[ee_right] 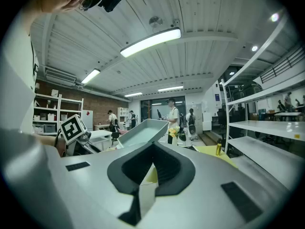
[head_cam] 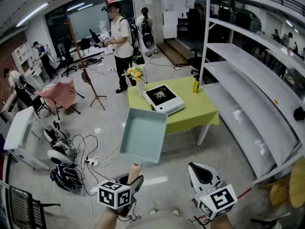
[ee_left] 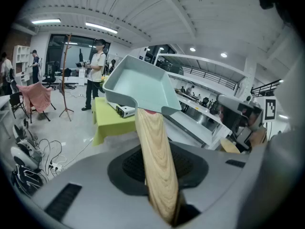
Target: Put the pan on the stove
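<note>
Wood, pale and streaked with long grain, makes up the straight tapered handle [ee_left: 156,161] of the mint-green square pan [head_cam: 144,135]; the left gripper [ee_left: 172,213] has its jaws closed tight on the near end of that handle, so only a narrow gap stands between them, filled by the wood. The pan is smooth and matt, with low sloping walls, rounded corners and a flat bare floor; it is held up in the air, tilted so its inside faces the head camera, short of the table and not touching anything but the jaws. Beyond it, the white flat square stove [head_cam: 163,99] with a glossy black top and a round burner ring sits on the lime-green cloth-covered table [head_cam: 195,116] (the cloth hangs smooth over the near edge); pan and stove are apart, the pan nearer the person. A small bunch of yellow flowers [head_cam: 135,73] stands at the table's far left corner and a slim yellow bottle [head_cam: 196,86] at its far right corner. The right gripper [ee_right: 141,200], a smooth grey shell with a dark recess, has its jaws drawn together with nothing between them; it is level, beside the left one. Long white bare shelves [head_cam: 248,80] run along the right.
</note>
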`<state>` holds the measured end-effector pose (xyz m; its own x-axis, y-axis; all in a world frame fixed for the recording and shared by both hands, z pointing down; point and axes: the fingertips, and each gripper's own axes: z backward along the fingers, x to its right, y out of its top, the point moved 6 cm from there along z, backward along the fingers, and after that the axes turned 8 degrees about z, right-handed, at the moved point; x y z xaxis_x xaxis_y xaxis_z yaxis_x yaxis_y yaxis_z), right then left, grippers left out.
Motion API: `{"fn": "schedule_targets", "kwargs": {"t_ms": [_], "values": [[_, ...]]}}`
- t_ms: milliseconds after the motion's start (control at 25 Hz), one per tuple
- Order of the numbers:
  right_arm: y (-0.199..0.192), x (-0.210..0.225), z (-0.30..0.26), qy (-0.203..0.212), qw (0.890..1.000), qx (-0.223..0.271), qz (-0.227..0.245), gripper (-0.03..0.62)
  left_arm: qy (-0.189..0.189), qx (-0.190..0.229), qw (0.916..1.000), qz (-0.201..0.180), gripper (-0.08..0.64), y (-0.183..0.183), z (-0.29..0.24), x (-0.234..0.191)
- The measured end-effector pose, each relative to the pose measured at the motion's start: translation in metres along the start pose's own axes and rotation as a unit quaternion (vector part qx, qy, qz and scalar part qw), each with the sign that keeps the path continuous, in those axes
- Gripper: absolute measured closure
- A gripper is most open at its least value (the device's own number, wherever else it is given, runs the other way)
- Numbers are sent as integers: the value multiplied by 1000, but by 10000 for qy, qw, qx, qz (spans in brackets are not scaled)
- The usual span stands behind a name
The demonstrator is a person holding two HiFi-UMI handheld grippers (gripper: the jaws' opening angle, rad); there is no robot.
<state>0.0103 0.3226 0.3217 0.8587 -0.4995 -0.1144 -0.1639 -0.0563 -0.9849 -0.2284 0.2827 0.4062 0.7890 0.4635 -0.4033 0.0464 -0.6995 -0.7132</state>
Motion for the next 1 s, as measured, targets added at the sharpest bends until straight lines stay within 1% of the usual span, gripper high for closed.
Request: {"fn": "schedule_targets", "kwargs": {"t_ms": [160,400,600,760,1000], "values": [[-2,-6,-2,50,10000,2,7,587,10,12,10000,43,457,-2,3,-5],[-2,-5,0,-58,9999,20,-128,586,1,30,10000,70,457,-2,7,-6],[-6,-3,2,-51,9999,-23,-161,586,15,6,10000,77,457,-5,4,-3],[-10,6,6,-41,9997,-60,-213,586,42,-12,9999,104,457,-5,-4,3],[-23,31,18,26,9997,-84,-246,586,130,29,9999,96,457,0,-25,19]]}}
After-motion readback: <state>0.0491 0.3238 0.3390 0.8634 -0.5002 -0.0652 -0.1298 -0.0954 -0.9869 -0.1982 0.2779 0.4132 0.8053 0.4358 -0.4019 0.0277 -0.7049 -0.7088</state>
